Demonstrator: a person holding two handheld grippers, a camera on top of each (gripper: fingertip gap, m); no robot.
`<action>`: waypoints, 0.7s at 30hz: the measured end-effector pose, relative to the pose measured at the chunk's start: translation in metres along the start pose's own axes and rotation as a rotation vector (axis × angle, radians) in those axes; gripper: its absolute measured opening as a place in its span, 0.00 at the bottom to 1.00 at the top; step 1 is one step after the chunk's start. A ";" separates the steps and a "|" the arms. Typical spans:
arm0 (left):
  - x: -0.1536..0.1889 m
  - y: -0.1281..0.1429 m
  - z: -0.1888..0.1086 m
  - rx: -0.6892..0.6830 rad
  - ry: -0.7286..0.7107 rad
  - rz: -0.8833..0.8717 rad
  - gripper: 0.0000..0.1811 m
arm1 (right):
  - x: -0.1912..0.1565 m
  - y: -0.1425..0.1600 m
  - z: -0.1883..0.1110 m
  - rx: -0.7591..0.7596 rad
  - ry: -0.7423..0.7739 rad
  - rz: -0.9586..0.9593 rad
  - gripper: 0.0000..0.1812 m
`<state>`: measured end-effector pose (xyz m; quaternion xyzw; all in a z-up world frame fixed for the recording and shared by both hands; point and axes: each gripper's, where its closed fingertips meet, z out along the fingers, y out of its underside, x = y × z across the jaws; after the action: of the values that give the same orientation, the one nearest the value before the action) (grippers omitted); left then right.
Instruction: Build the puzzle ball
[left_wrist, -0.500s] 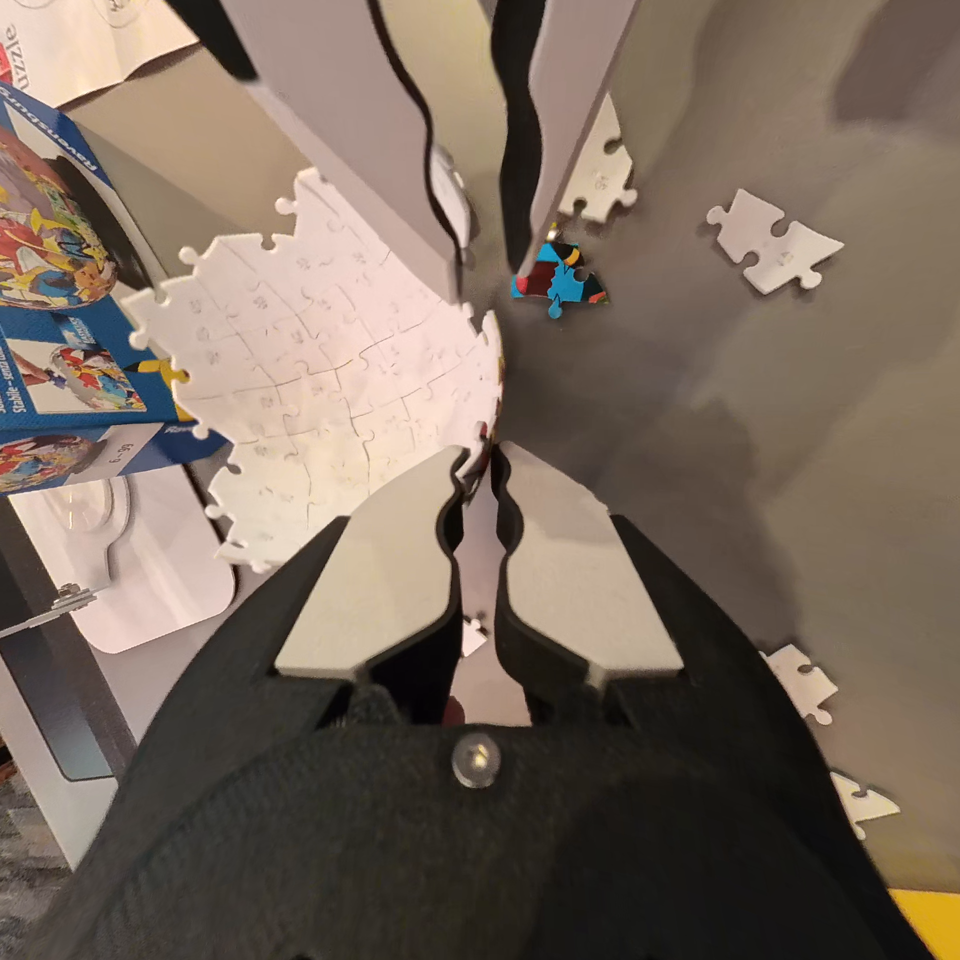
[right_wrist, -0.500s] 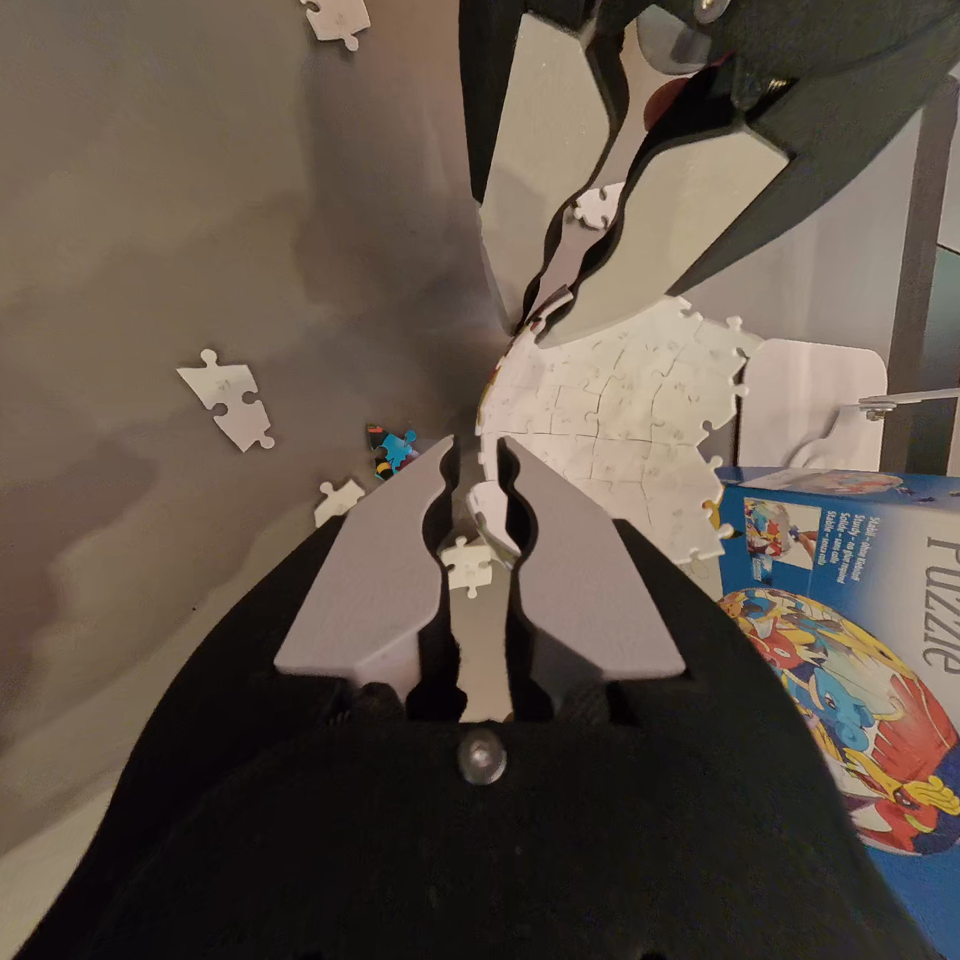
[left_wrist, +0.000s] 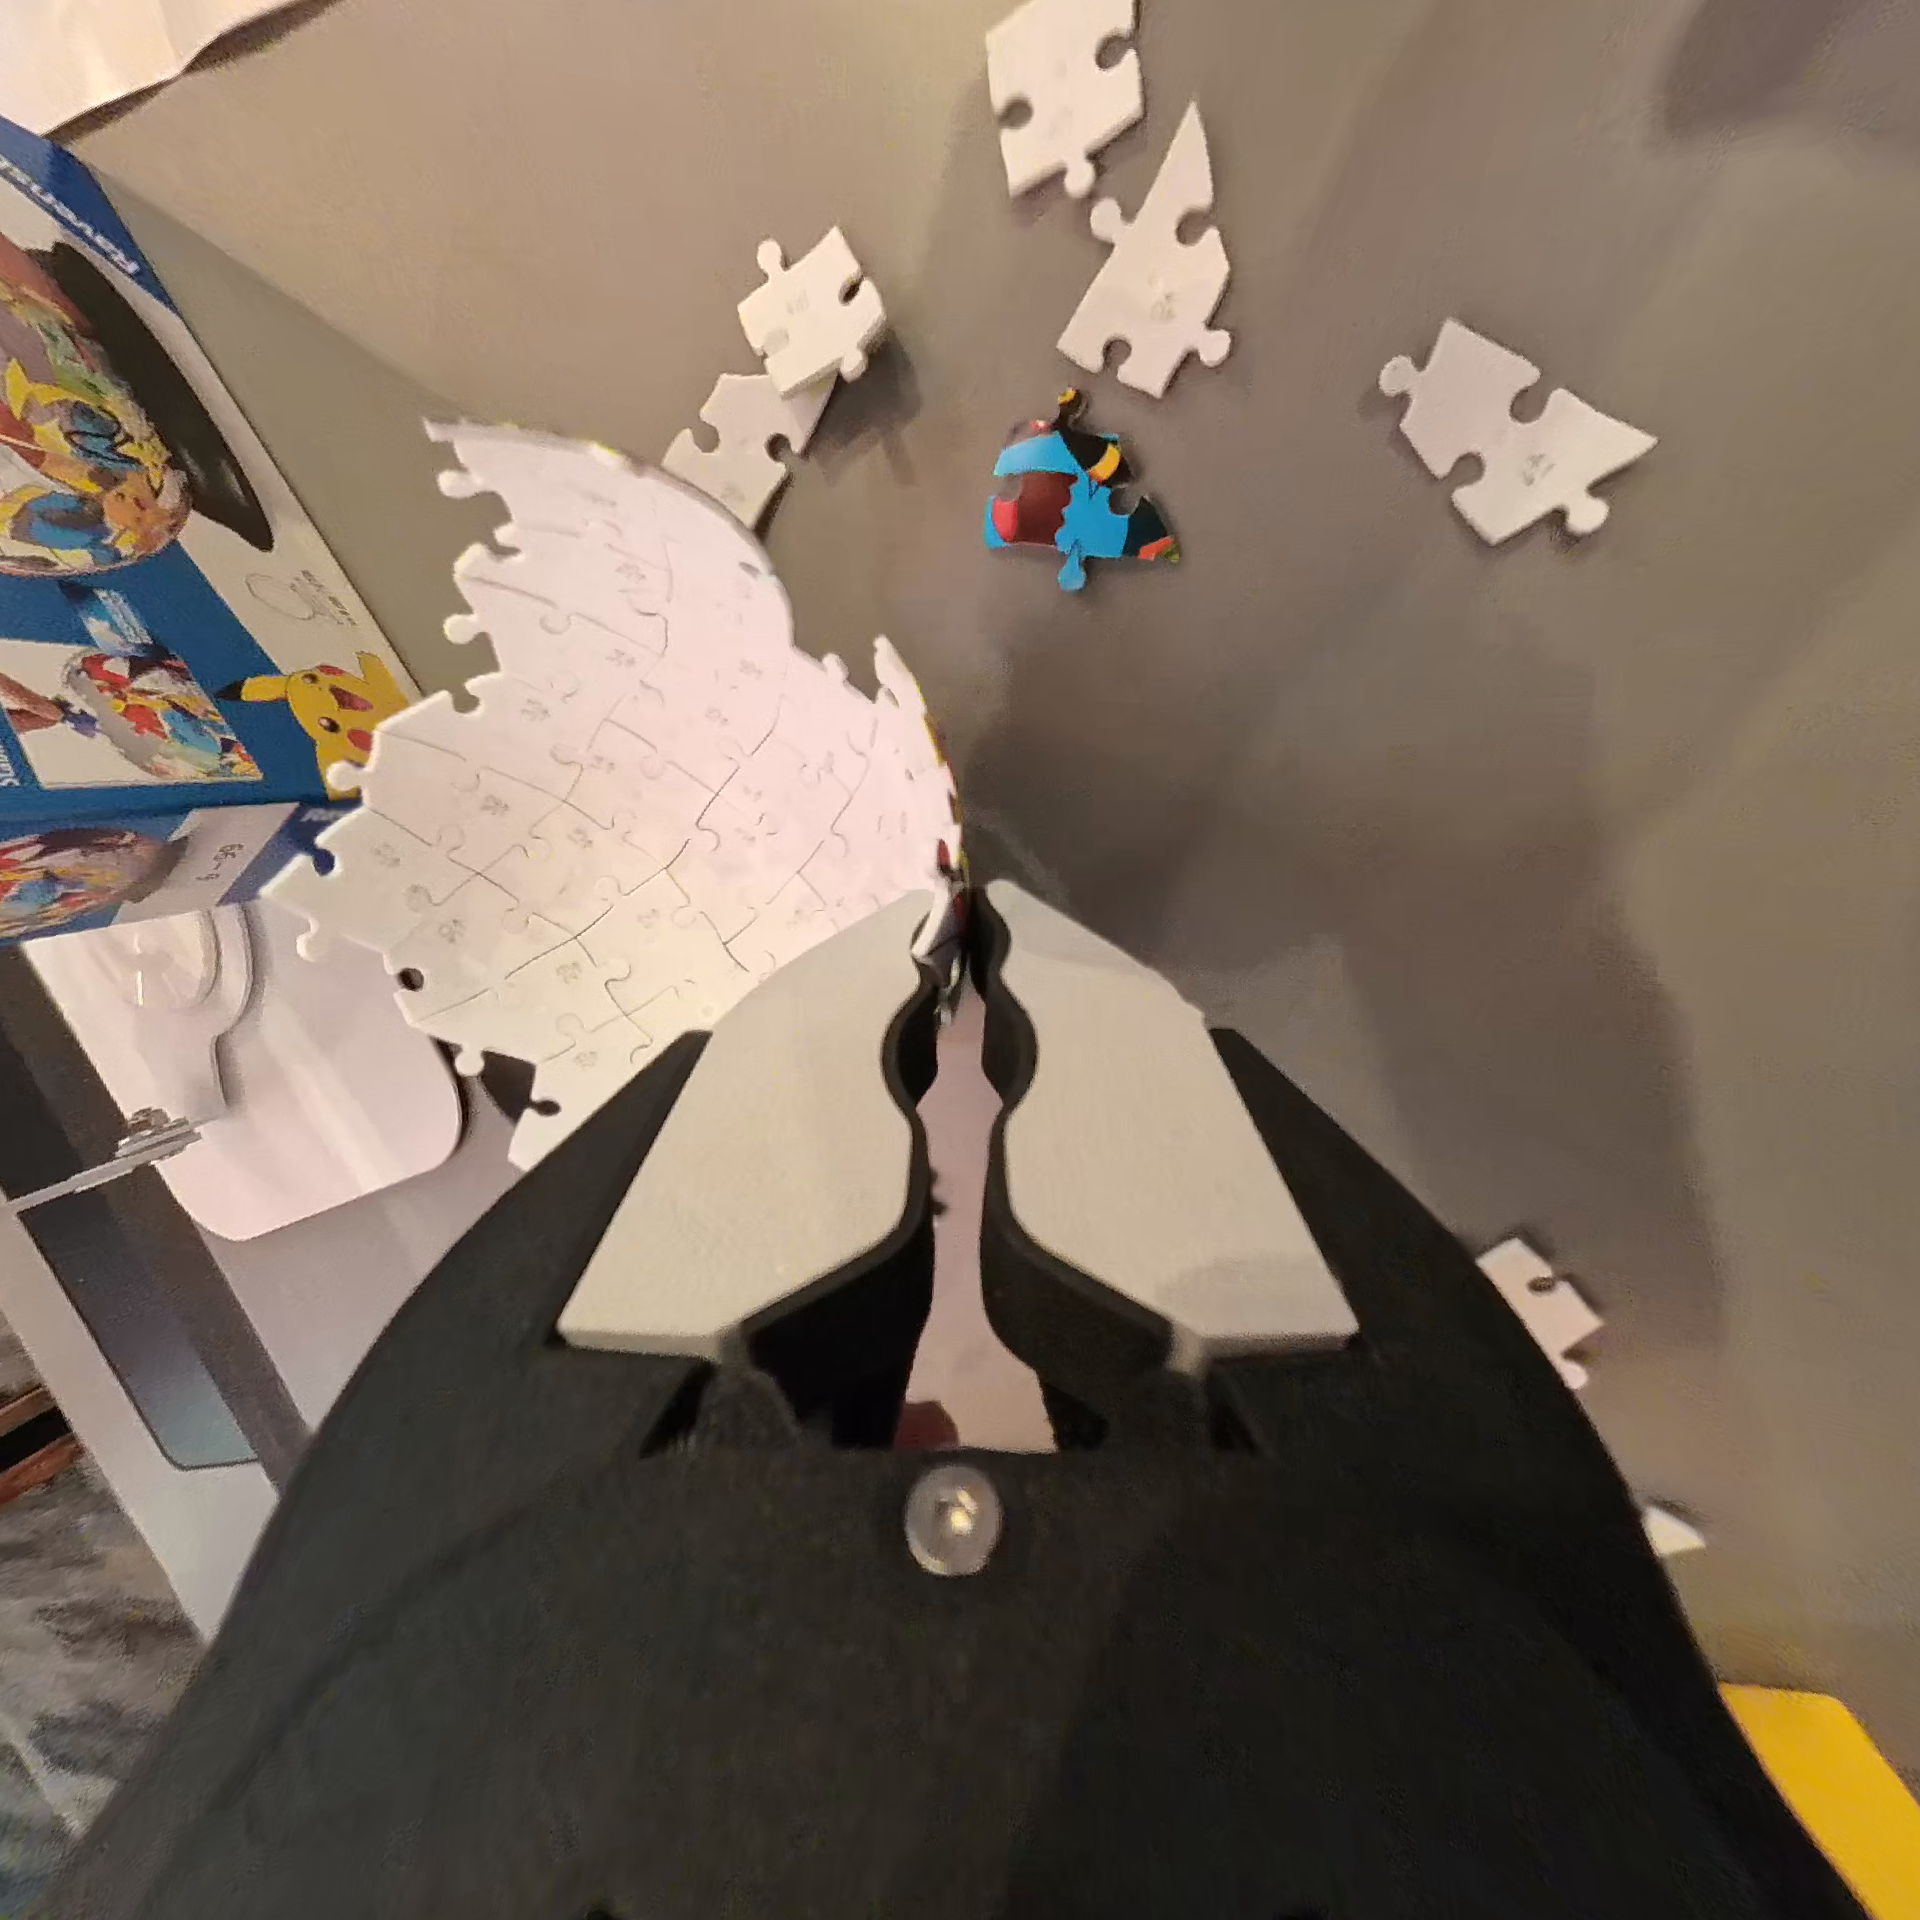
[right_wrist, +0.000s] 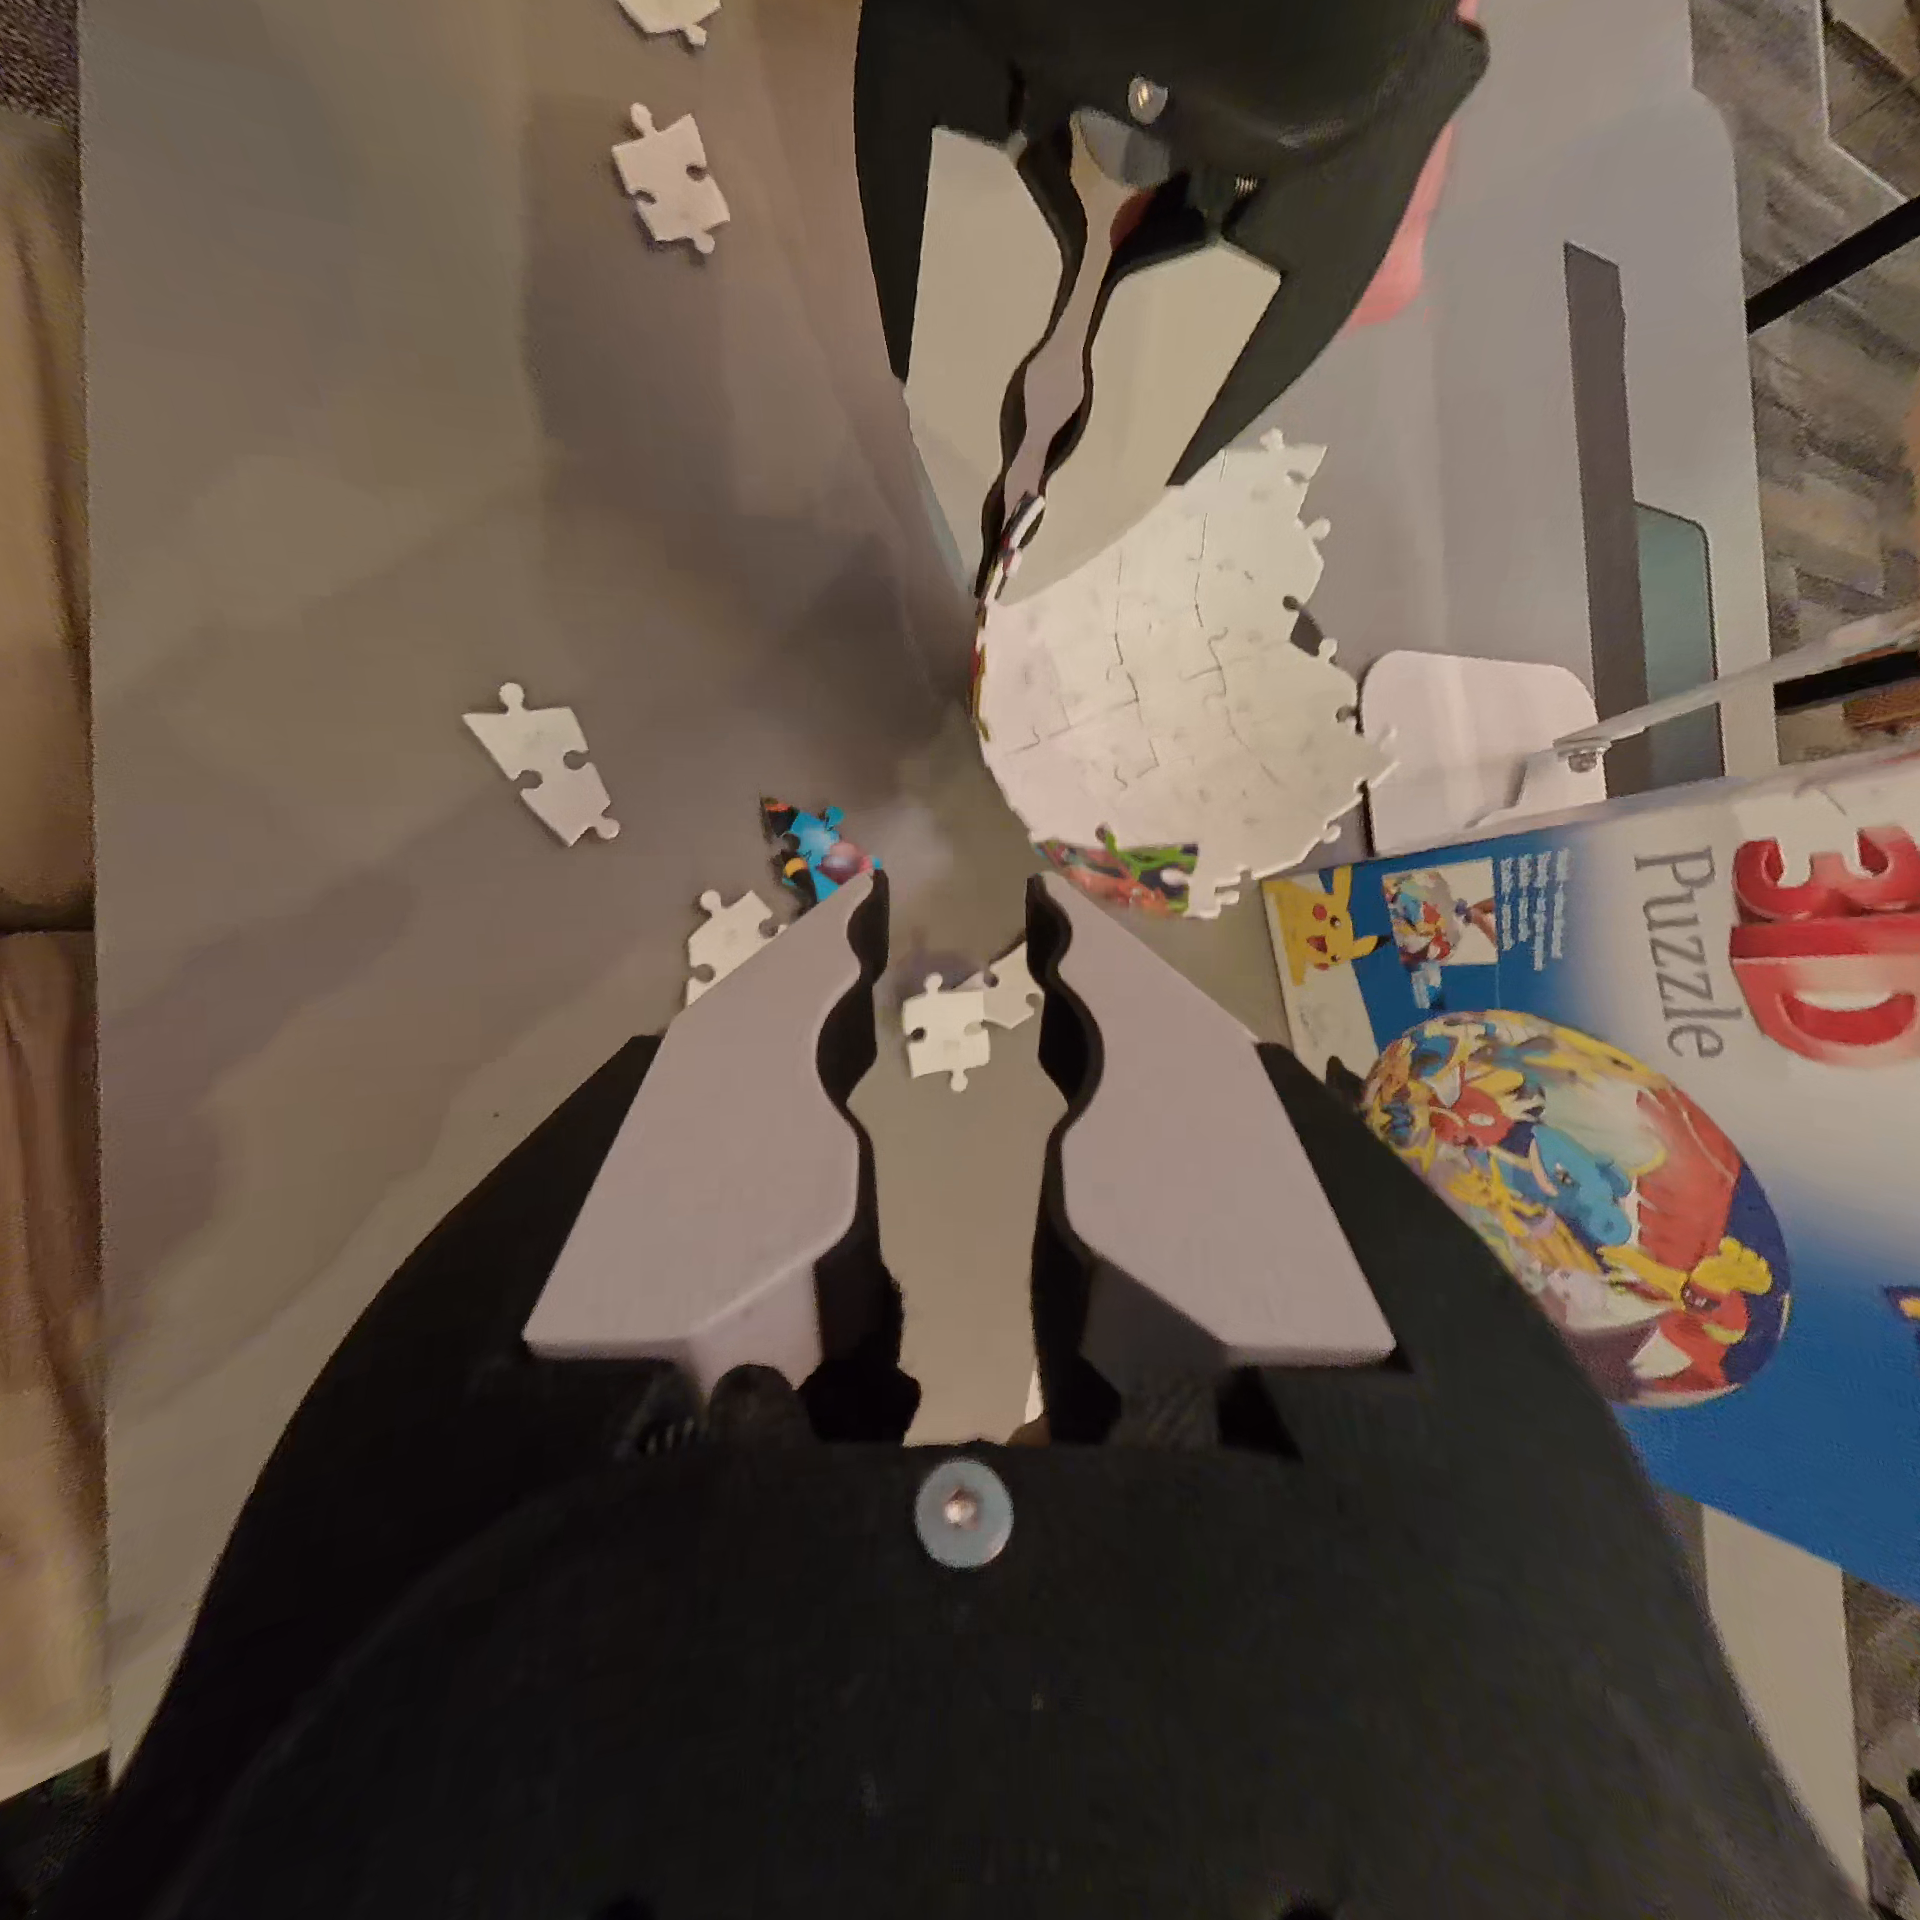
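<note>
We see the left gripper (left_wrist: 961, 914) reaching up from the bottom of its frame, its fingers clenched on the rim of the partly built puzzle ball (left_wrist: 644, 790). The ball is a curved white shell at left centre, hollow side facing us, fanning up and left from the pinch. In the right wrist view, the right gripper (right_wrist: 951, 894) rises from the bottom with its fingers released, holding nothing, above the grey table (right_wrist: 312, 520). In the left view we count eight loose pieces: seven white (left_wrist: 1507, 436), one coloured piece (left_wrist: 1081, 499) face up. A blue puzzle box (right_wrist: 1621, 1143) lies at right.
</note>
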<state>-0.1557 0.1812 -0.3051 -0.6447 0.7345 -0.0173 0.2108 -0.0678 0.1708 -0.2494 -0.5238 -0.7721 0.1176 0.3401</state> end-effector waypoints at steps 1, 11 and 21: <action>0.001 0.001 0.000 -0.020 -0.010 0.003 0.02 | -0.003 0.002 -0.002 0.000 -0.001 0.007 0.14; 0.018 0.024 -0.004 -0.273 -0.148 0.075 0.02 | -0.035 0.022 0.017 -0.017 -0.045 0.032 0.15; 0.034 0.034 -0.007 -0.455 -0.254 0.160 0.01 | -0.043 0.030 0.047 -0.020 -0.062 0.060 0.18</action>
<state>-0.1927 0.1532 -0.3190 -0.6125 0.7358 0.2457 0.1517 -0.0670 0.1536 -0.3176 -0.5462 -0.7673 0.1364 0.3072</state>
